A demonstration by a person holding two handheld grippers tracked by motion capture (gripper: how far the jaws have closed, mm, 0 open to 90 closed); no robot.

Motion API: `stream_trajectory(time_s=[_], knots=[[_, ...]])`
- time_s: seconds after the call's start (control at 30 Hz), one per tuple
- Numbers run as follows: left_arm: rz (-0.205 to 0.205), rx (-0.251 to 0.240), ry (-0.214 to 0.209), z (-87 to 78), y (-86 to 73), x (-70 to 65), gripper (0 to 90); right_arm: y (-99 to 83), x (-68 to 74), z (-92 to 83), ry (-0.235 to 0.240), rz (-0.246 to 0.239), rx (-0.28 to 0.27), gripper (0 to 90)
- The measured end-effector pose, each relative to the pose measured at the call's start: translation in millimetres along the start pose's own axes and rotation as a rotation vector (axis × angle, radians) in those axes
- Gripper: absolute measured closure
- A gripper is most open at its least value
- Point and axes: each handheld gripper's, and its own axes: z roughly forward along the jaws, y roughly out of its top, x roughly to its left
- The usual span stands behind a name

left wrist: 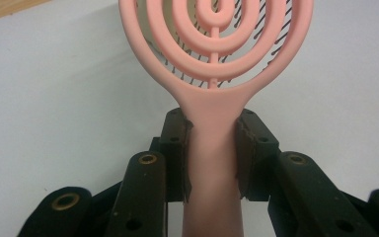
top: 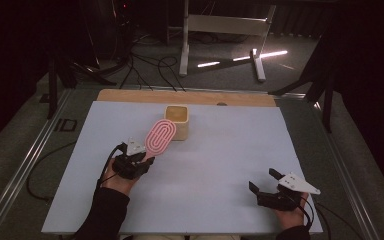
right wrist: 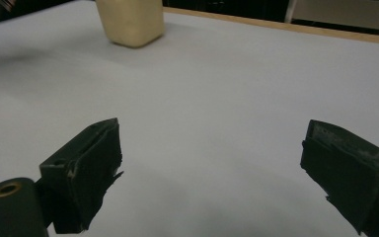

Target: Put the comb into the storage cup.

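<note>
My left claw (left wrist: 212, 148) is clamped on the handle of the pink brush (left wrist: 212, 64), pads squeezing both sides just under the head — a firm hold as far as I can see. The brush's head reaches toward the far side, just beside the cream cup (top: 177, 121) at the table's (top: 220, 165) middle. My right claw (right wrist: 212, 173) rests at the near right, jaws wide and holding nothing. The risk, as I judge it: the head clips the cup's rim and tips it — or the smooth handle twists in my pads.

Dark room, cables (top: 145, 67) across grey floor (top: 220, 50), white stand (top: 220, 30).
</note>
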Motion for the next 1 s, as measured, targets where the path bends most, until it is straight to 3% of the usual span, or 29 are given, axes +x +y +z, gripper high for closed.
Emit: stream_trajectory(time_s=[0.17,0.53,1.0], knots=[[0.007,-0.029,0.004,-3.2,0.5,1.0,69.9,4.7,-0.6,1.8,0.014,0.009,-0.003,8.4],[0.04,-0.08,0.001,-6.4,1.7,-4.1,69.9,25.6,7.4,12.8,0.061,-0.032,-0.011,8.4],[0.062,-0.118,0.021,-9.9,1.5,-7.0,69.9,49.1,20.9,31.2,0.098,-0.083,0.02,8.4]])
